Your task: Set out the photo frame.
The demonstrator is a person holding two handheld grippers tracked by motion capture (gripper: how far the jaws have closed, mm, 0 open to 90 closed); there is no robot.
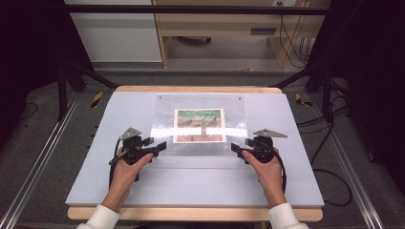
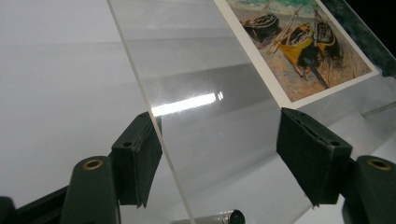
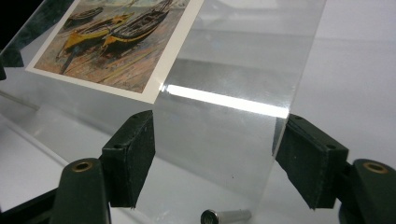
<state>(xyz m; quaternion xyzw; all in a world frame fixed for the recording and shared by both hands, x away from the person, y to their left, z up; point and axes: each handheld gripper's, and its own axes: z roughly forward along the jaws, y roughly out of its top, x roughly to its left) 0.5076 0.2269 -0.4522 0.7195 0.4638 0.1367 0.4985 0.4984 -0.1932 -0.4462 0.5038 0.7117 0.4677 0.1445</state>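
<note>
Both claws – left [image 1: 160,146], right [image 1: 236,147] – part-open astride the clear acrylic sheet [image 1: 200,143] w/ boat picture [image 1: 199,125], not pinching. Risk: slick edge slips, sheet drops onto white table [image 1: 119,119].

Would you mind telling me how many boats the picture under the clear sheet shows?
3: two dark boats and a yellow boat between them; others may be hidden.
</note>
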